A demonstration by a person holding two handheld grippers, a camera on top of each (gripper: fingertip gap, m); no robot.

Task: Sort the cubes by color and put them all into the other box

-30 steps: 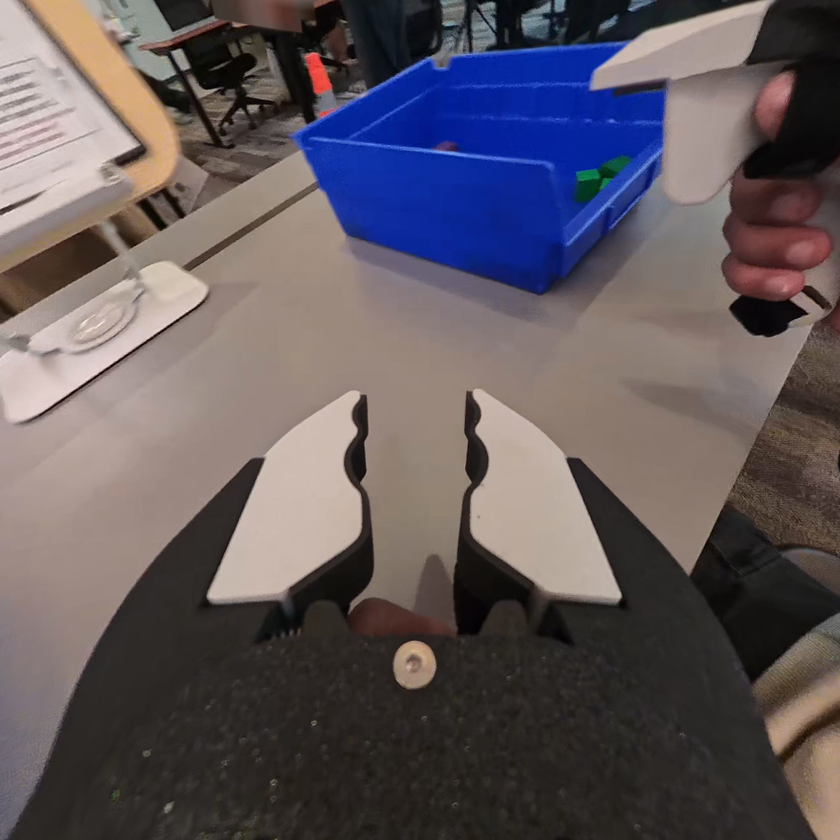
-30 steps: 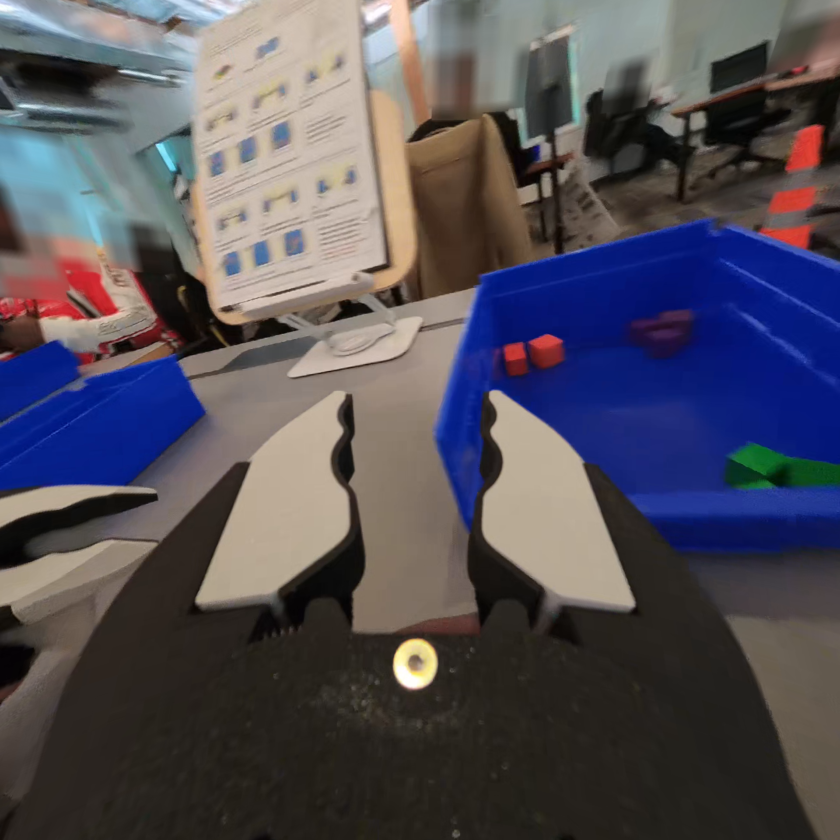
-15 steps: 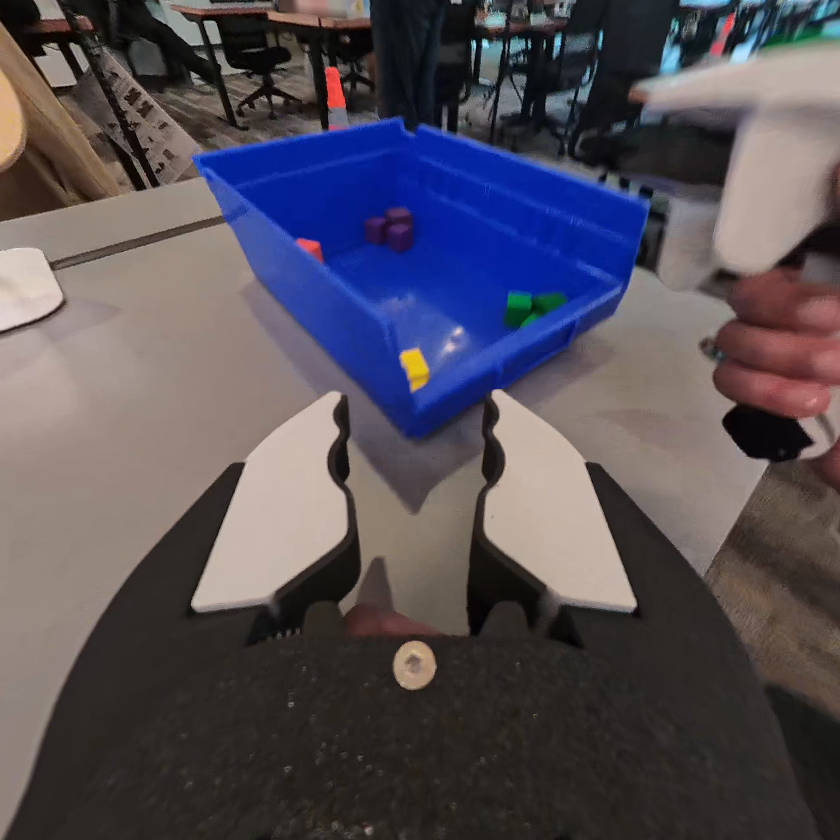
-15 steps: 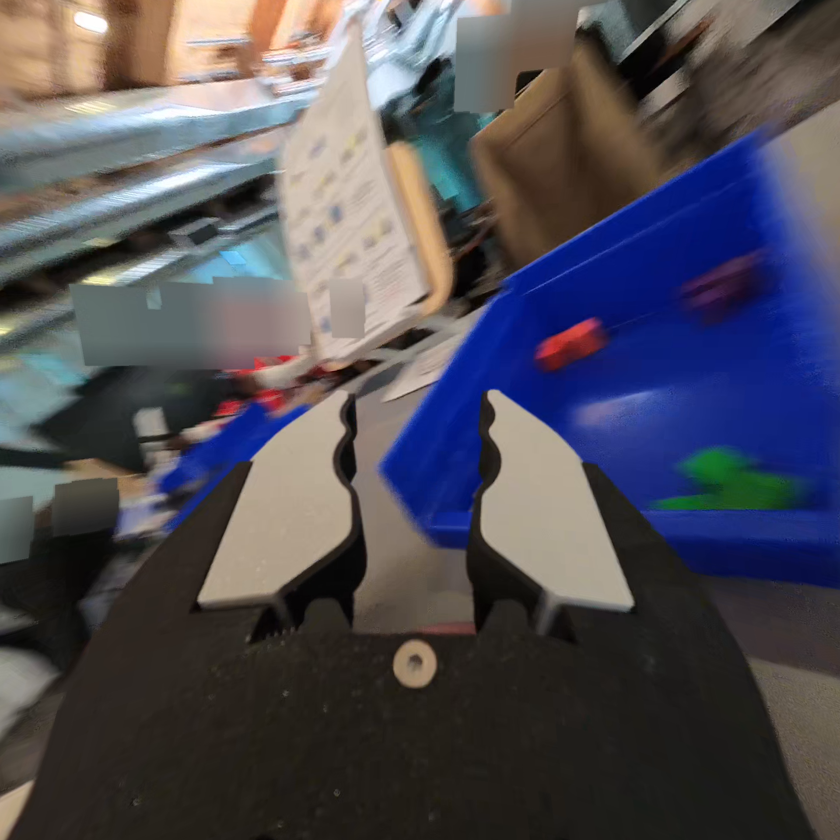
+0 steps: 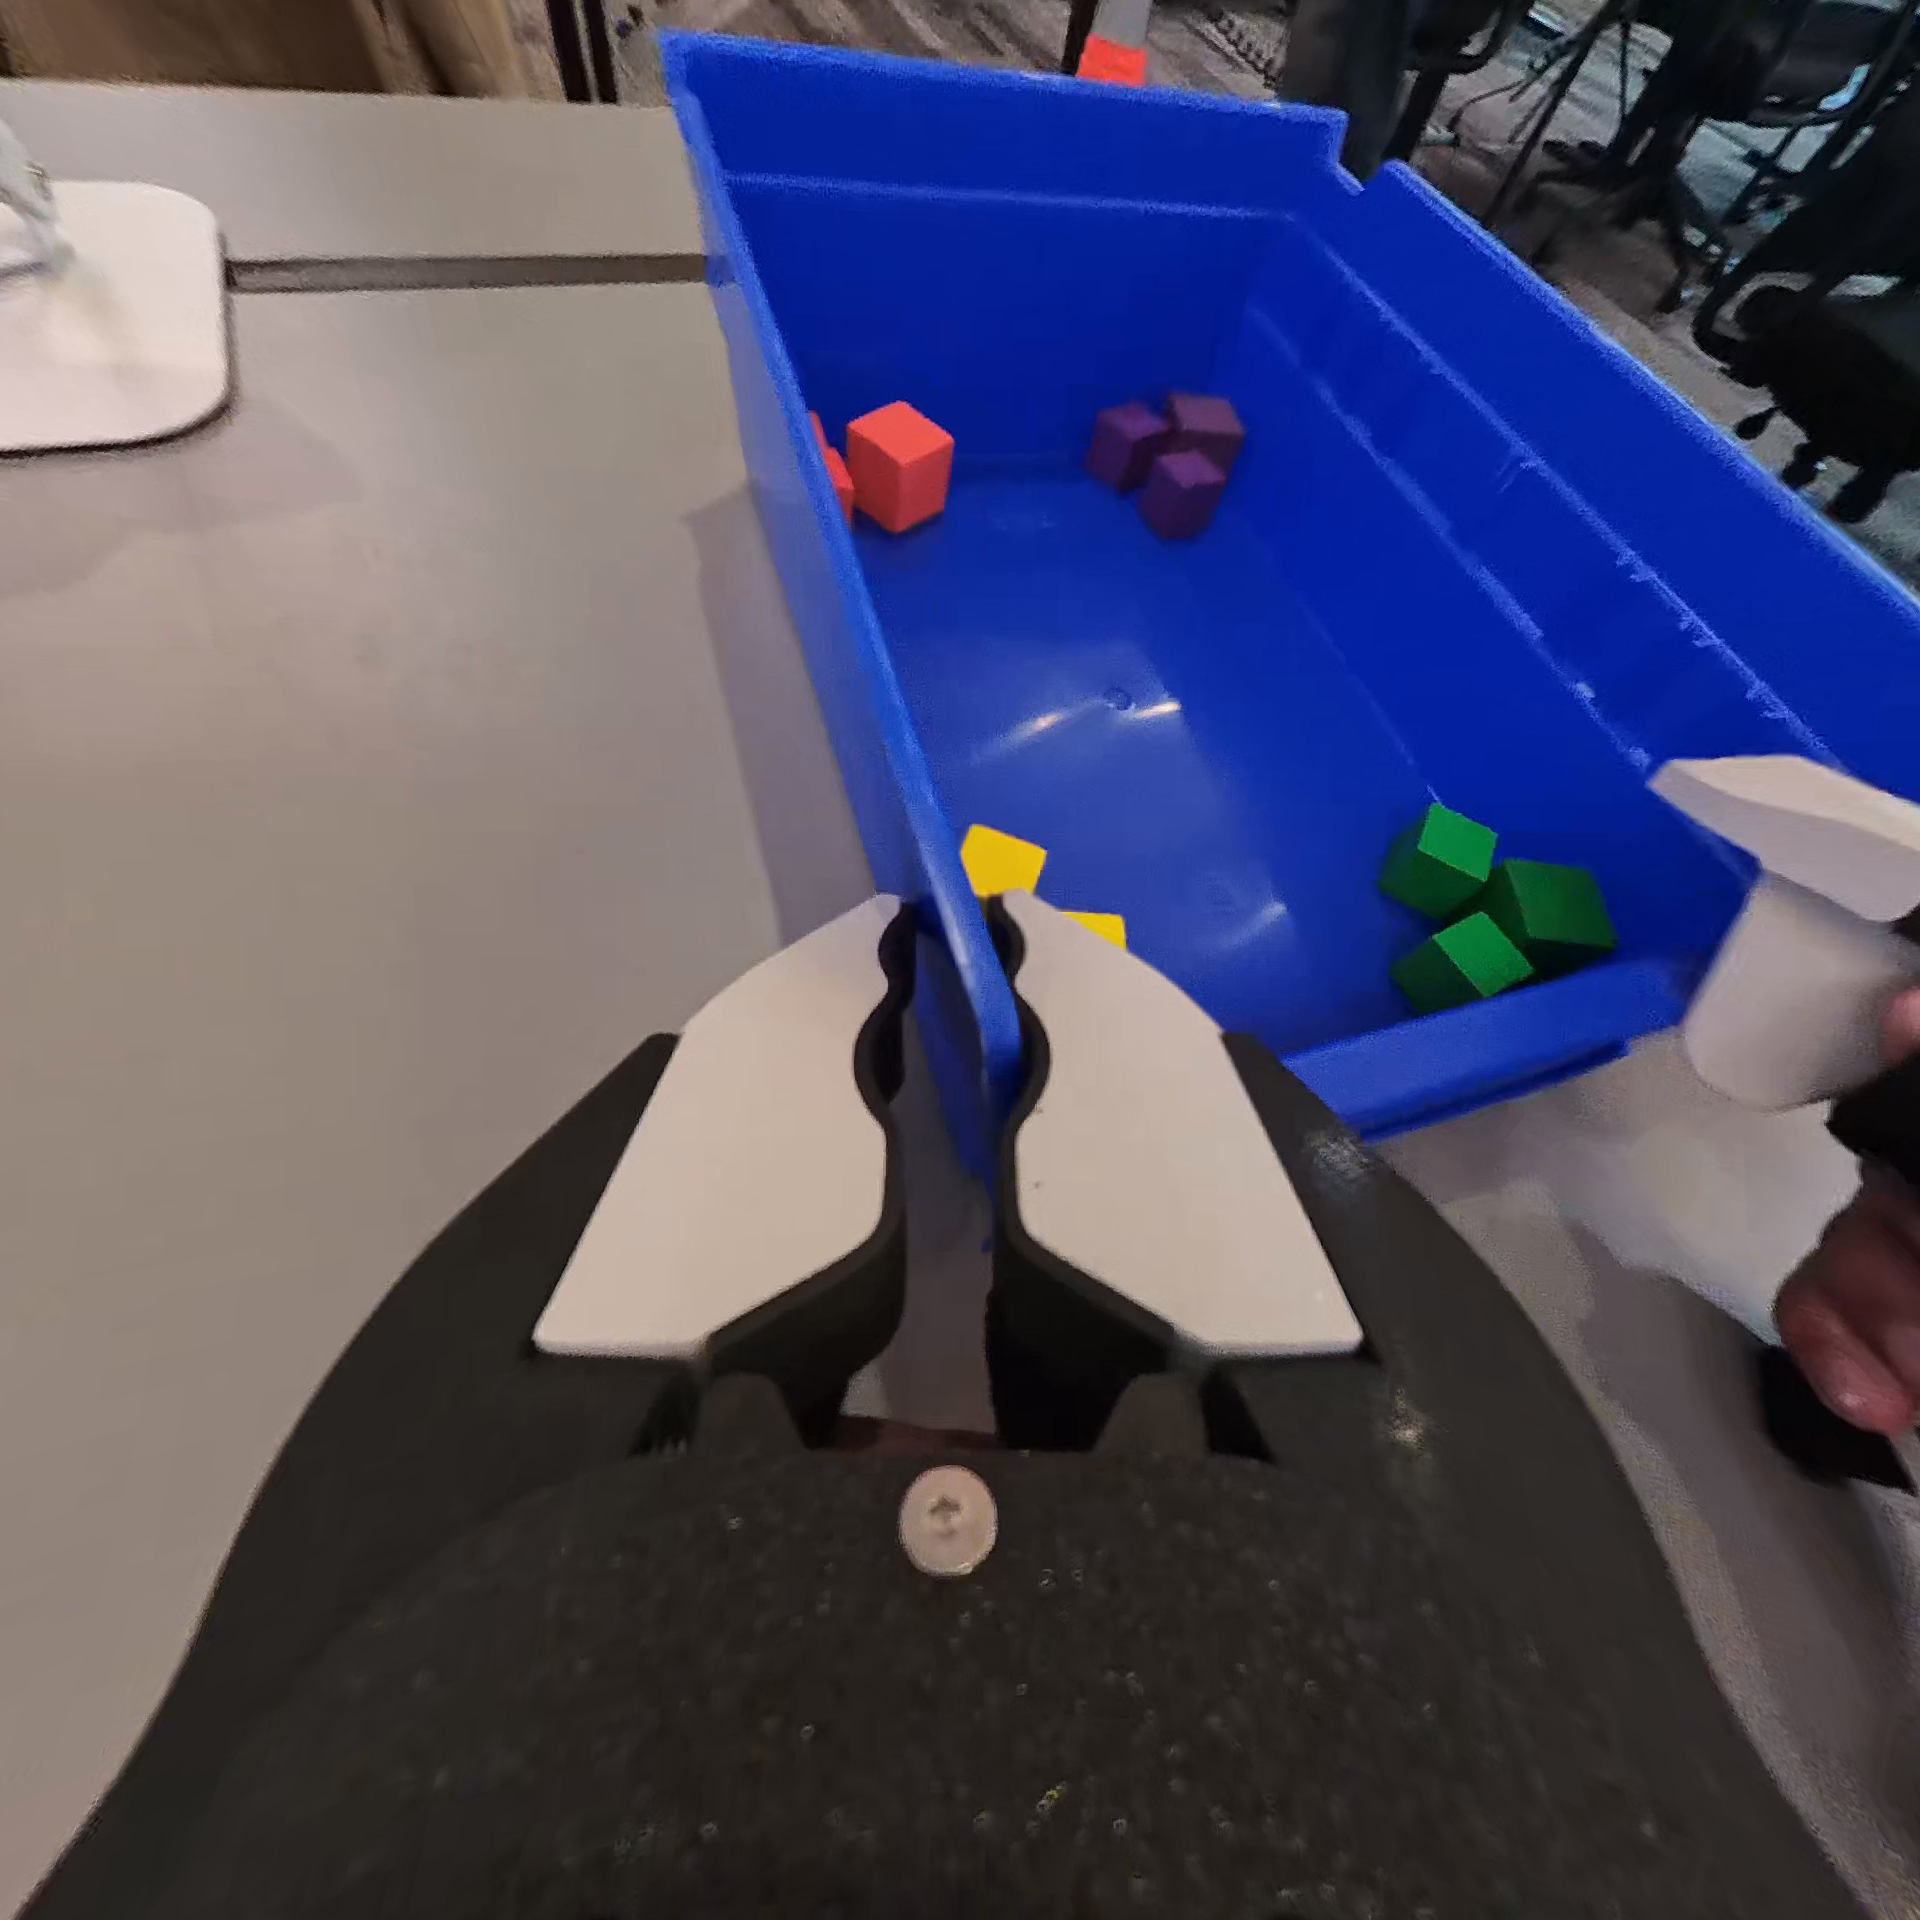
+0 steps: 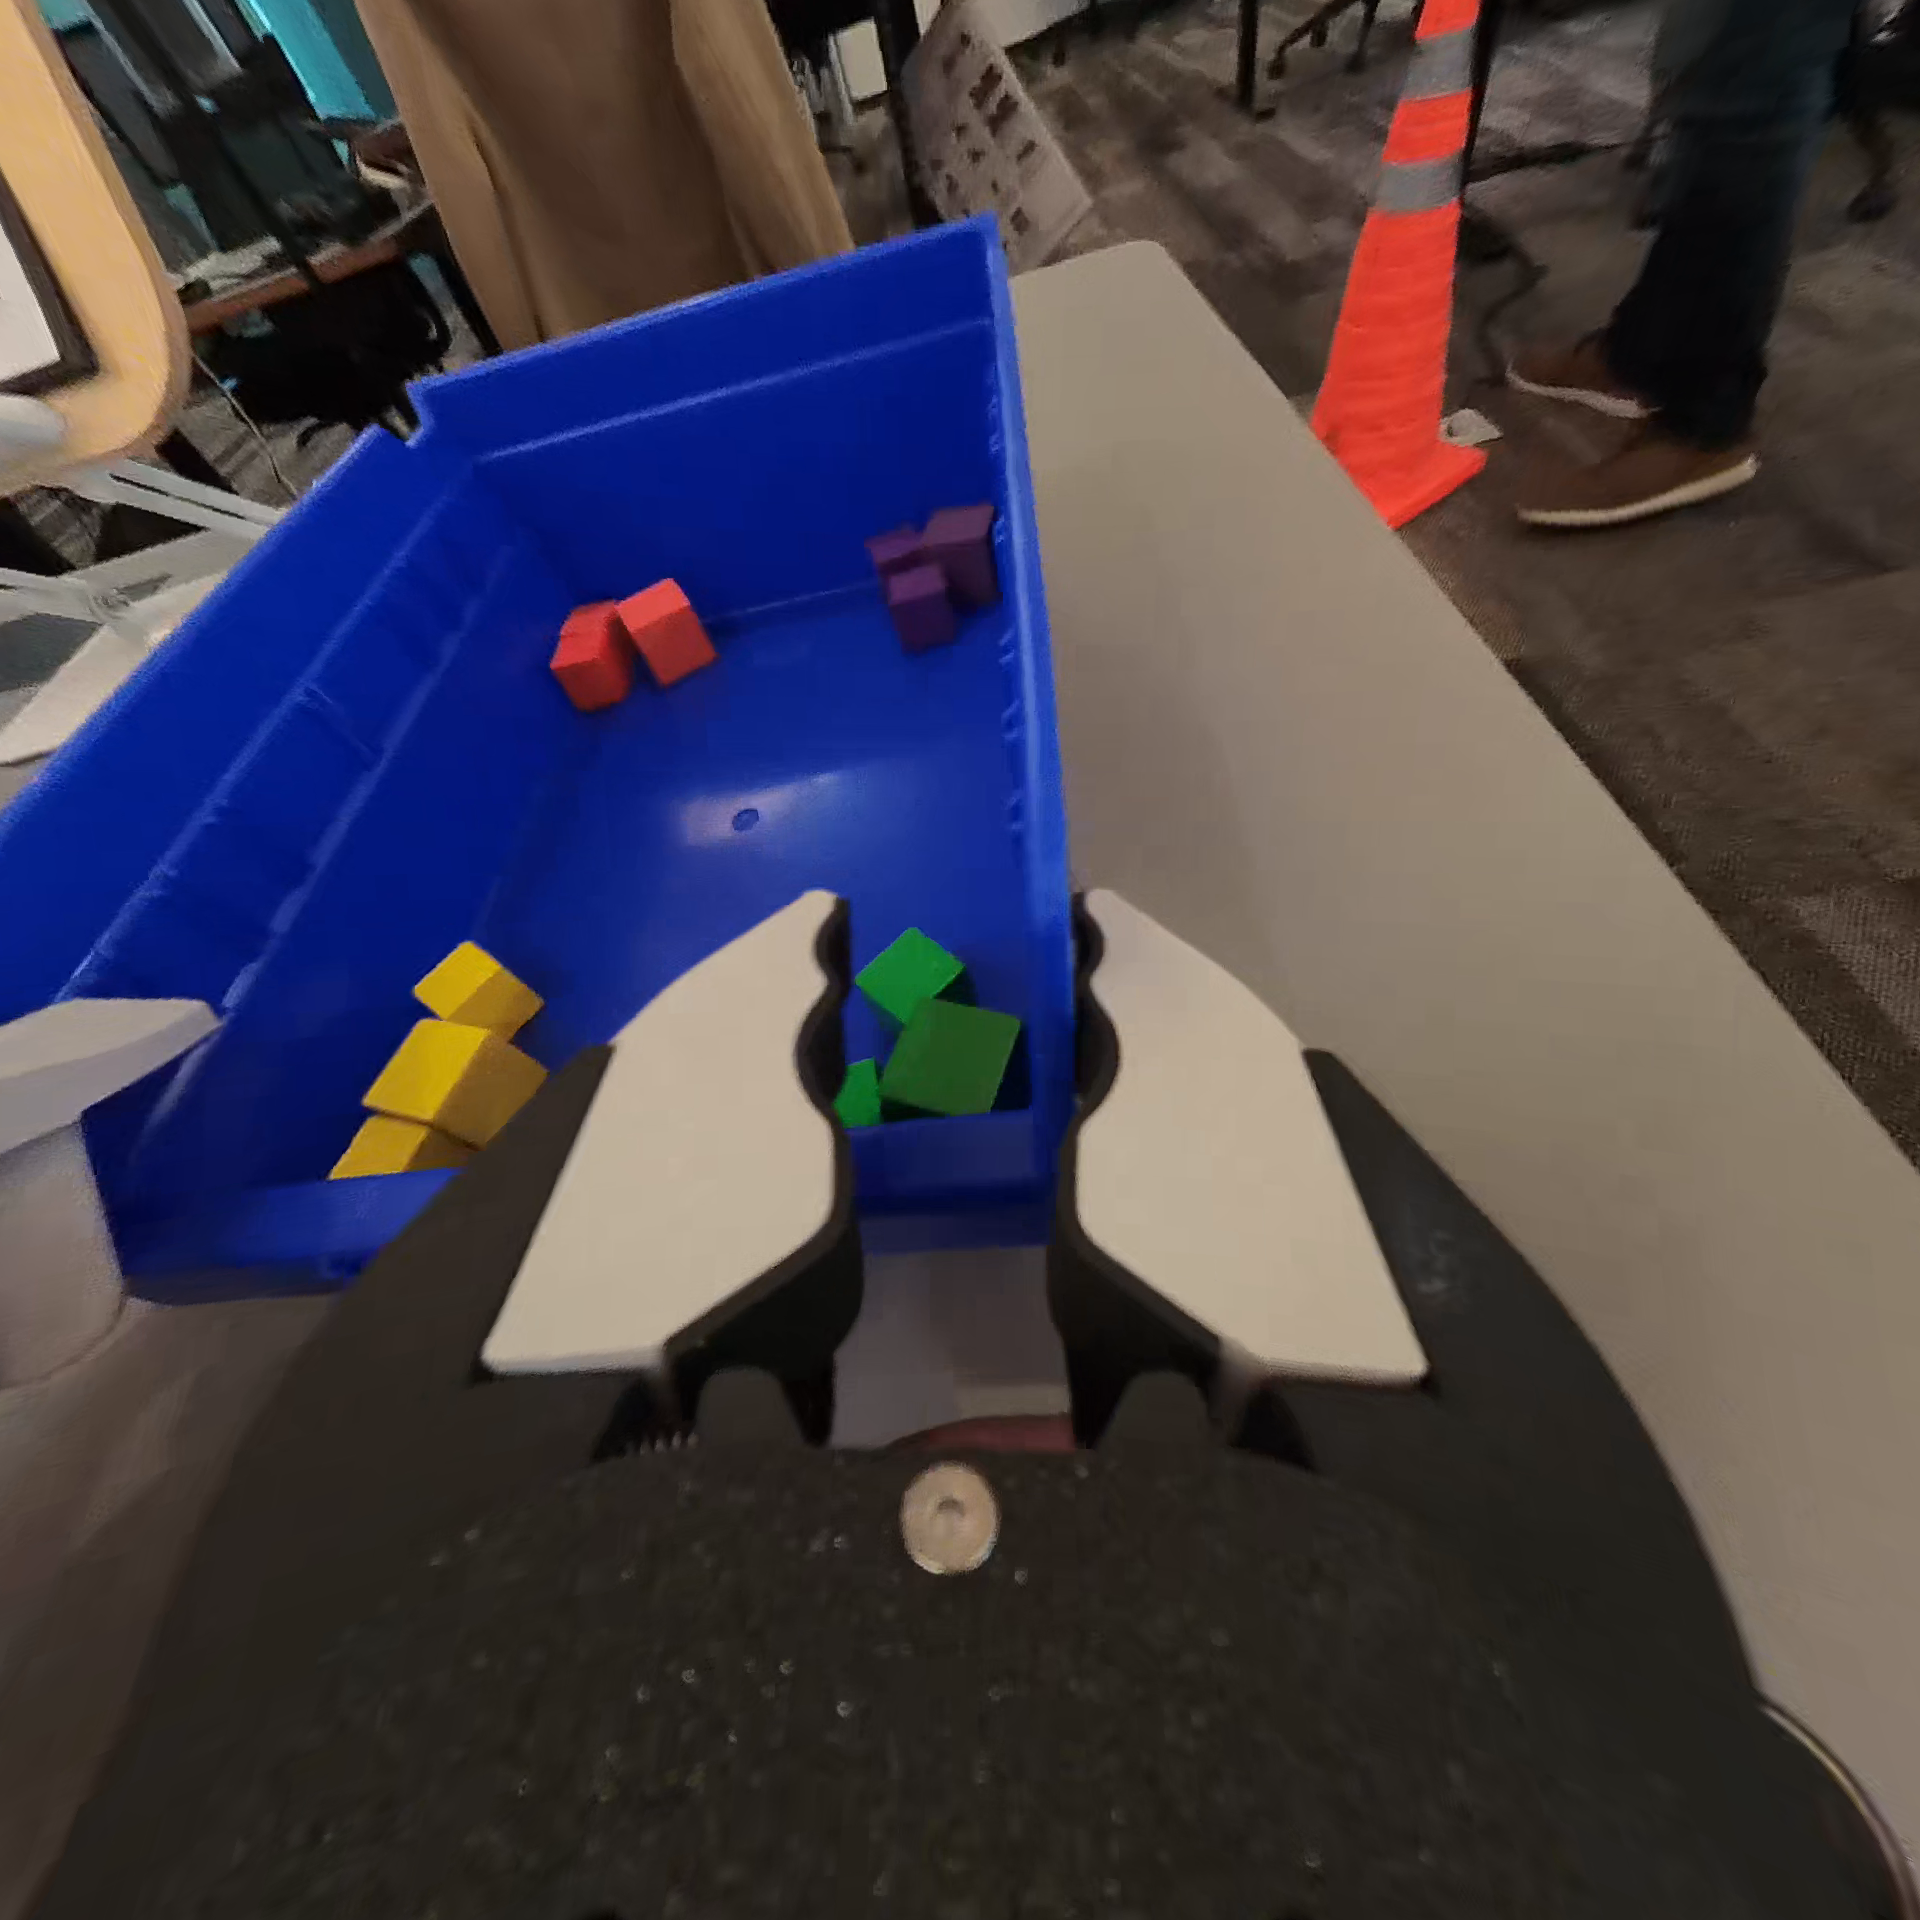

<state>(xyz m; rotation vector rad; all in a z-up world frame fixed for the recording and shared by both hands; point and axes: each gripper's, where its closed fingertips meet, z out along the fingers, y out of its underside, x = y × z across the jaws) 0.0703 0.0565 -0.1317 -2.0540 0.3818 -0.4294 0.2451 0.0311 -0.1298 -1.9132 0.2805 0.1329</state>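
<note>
In the left wrist view the left gripper [image 5: 956, 920] sits at lower centre, its jaws pressed together on the near left wall of the blue box [image 5: 1351, 239], one finger outside and one inside. Just past the inner fingertip lie the yellow cubes [image 5: 1001, 858]. The green cubes [image 5: 1496, 909] cluster in the box's lower right corner, the red cubes [image 5: 897, 465] against the left wall higher in the frame, and the purple cubes [image 5: 1166, 449] near the upper middle. At the right edge, the right gripper shows only as a white body held by a hand [image 5: 1860, 1320].

In the right wrist view the right gripper [image 6: 956, 914] straddles the box's right wall near its near corner; the jaws stand apart, the wall running between them without a visible squeeze. The green cubes lie directly beyond the left finger, inside the box. The box rests on a grey table [image 6: 1351, 831], with an orange cone [image 6: 1397, 312] at upper right.

Half a second ago both grippers hung short of the box with their jaws parted; the left has since closed onto the wall and the right has come up around the opposite wall. The cubes keep their colour groups.
</note>
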